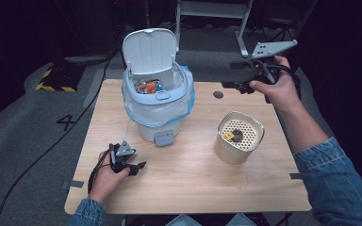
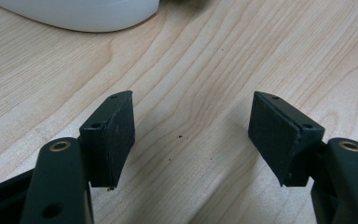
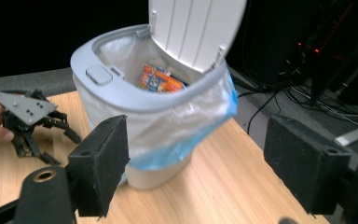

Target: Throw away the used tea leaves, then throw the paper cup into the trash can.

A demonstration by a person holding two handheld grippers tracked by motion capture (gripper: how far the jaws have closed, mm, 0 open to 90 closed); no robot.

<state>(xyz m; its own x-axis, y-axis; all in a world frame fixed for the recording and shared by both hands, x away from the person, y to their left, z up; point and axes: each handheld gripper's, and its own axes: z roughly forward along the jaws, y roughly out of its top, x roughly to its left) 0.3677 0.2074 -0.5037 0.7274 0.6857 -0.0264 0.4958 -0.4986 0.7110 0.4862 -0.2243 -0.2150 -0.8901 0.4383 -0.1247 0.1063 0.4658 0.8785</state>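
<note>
Nearest us, our left gripper [image 1: 131,165] rests on the table [image 1: 193,188] in front of the bin, jaws wide apart with only bare wood between them. Further back on the right stands the round strainer canister [image 1: 239,137], scraps lying on its perforated top. Our right gripper [image 1: 238,85] hangs beyond it, to the right of the lined trash bin [image 1: 158,96], jaws partly open and empty, aimed leftward at the bin's raised lid [image 3: 196,28].

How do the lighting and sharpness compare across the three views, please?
High view: table evenly lit, surroundings fall into darkness, picture slightly soft. Left gripper view: bright, sharp wood grain, soft shadows beneath the left tongs. Right gripper view: bin slightly motion-blurred, black background, right tongs close and soft.
</note>
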